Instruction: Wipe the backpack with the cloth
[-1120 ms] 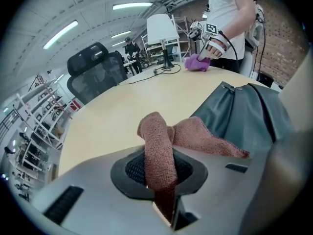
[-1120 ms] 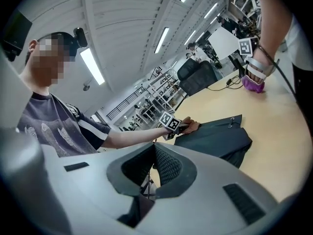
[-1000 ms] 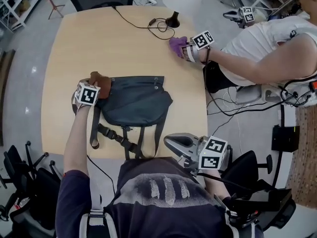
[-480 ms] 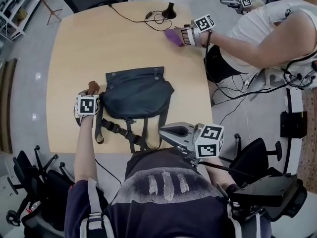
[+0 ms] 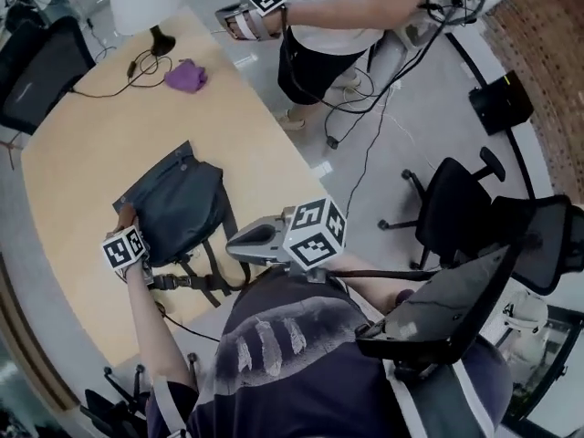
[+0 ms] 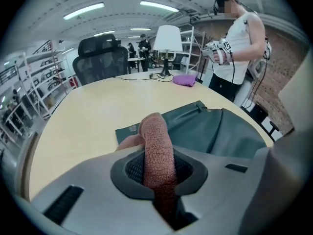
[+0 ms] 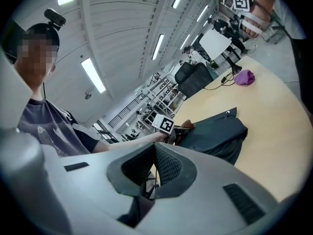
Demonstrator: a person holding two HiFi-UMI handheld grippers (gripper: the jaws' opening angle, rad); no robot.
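Observation:
A dark grey-blue backpack (image 5: 173, 210) lies flat on the tan table (image 5: 82, 153), its straps (image 5: 196, 276) trailing to the near edge. My left gripper (image 5: 123, 235) sits at the backpack's near left corner, shut on a folded brown cloth (image 6: 155, 146); the cloth sticks out past the jaws (image 6: 157, 165) and rests at the edge of the backpack (image 6: 215, 131). My right gripper (image 5: 242, 242) is held up by my torso, over the table's near edge, off the backpack (image 7: 215, 131). Its jaws (image 7: 154, 163) stand together with nothing between them.
A purple cloth (image 5: 186, 76) lies at the far side of the table beside a white lamp (image 5: 141, 3) and its black cable (image 5: 114, 80). Another person (image 5: 338, 3) stands past the far edge, holding a gripper (image 5: 255, 12). Office chairs (image 5: 456, 199) stand to the right.
The head view has swung round and tilted. The other person's gripper let go of the purple cloth and drew back off the table. My left gripper stays at the backpack's corner with the brown cloth.

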